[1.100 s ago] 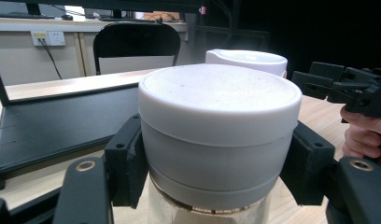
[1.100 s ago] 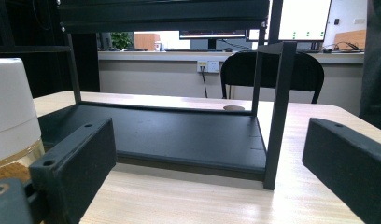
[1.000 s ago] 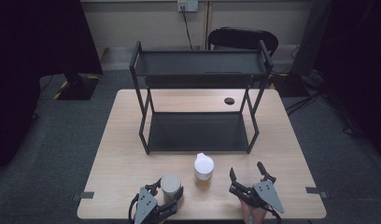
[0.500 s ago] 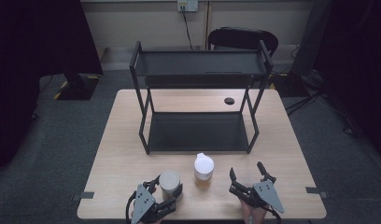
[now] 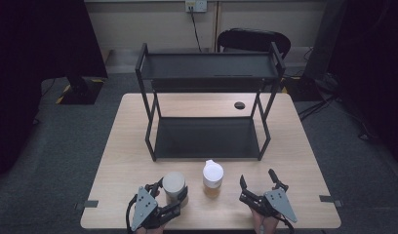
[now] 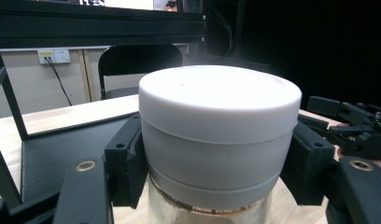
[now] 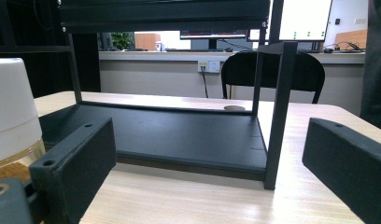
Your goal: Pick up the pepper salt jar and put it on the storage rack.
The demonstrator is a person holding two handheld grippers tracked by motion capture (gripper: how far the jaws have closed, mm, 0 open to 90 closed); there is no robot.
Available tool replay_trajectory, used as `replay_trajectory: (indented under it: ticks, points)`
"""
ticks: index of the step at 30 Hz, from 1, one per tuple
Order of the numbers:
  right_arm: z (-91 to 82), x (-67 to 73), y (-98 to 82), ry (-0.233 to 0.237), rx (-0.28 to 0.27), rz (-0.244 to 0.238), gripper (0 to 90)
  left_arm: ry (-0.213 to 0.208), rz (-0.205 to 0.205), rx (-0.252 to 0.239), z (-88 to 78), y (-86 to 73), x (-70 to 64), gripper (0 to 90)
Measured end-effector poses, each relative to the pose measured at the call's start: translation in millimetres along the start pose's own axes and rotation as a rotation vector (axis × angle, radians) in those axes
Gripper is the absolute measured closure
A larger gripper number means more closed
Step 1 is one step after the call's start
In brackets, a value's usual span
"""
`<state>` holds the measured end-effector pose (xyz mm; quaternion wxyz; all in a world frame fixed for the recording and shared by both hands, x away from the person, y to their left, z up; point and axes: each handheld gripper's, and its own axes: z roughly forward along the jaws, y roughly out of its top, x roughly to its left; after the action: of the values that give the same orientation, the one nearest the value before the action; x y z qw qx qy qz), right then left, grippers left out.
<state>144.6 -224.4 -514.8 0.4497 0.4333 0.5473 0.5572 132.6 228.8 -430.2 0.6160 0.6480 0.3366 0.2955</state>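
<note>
jar with a wide white lid sits upright near the front edge of the table, on the person's left side, clamped in the left tool. in the left gripper view both black pads press on the lid's sides, one each side, jar's long axis vertical. lower body under the lid looks clear with a gold band; contents can't be told. can't tell if its base is off the table.

right tool rests at the front right, jaws wide apart, nothing between them; the right gripper view looks between them toward the rack.

bottle with a white cap and amber liquid stands between the two tools, just beside the jar, not touching as far as i can see.

black two-level rack stands straight ahead of the jar, both shelves bare. key relation: jar is in front of the rack's lower shelf and slightly left of its middle, so a likely placement is forward, clear of the front left post. left hand is the nearer one. small dark disc lies on the table behind the rack.
</note>
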Motion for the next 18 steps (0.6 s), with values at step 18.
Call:
replay_trajectory:
  ticks: [18]
  points:
    - [0.0, 0.1, 0.1, -0.001, 0.001, -0.001, 1.7, 0.001, 0.023, -0.003, 13.2, 34.0, 12.2, 34.4]
